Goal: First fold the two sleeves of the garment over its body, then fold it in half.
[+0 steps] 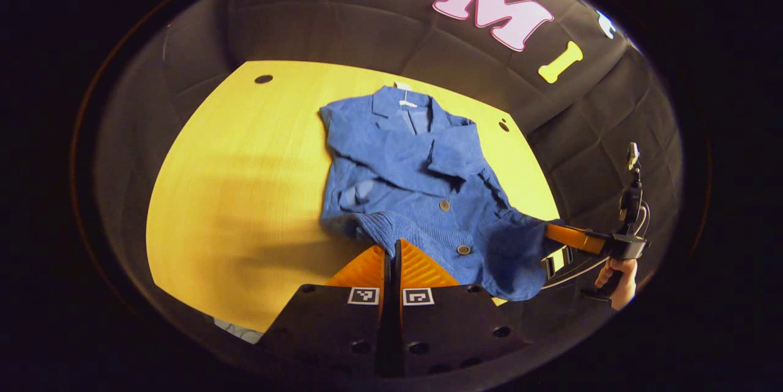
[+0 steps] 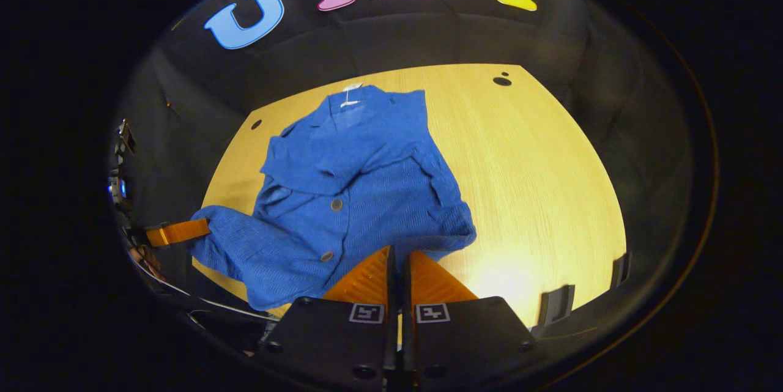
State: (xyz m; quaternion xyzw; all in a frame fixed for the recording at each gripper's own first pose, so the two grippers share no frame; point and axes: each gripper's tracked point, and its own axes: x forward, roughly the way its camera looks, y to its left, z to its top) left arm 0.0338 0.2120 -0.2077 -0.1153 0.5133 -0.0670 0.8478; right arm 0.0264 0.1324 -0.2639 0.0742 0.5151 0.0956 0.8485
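Observation:
A blue corduroy jacket [image 1: 416,184] lies face up on the yellow table [image 1: 244,184], collar far, with both sleeves folded across its chest. In the left gripper view my left gripper [image 1: 392,246] is shut on the near hem at one bottom corner. My right gripper [image 1: 560,238] comes in from the right, and the other hem corner bunches around its fingers. In the right gripper view the jacket [image 2: 355,184] spreads ahead and my right gripper [image 2: 399,251] is shut on the hem. My left gripper [image 2: 183,231] holds the far hem corner at the left.
A hand [image 1: 619,282] holds the right gripper's handle past the table's right edge. Small dark holes [image 1: 263,79] mark the tabletop's far corners. Two black clips [image 2: 553,304] sit on the table's near edge. Bare tabletop [image 2: 538,184] lies to the right of the jacket.

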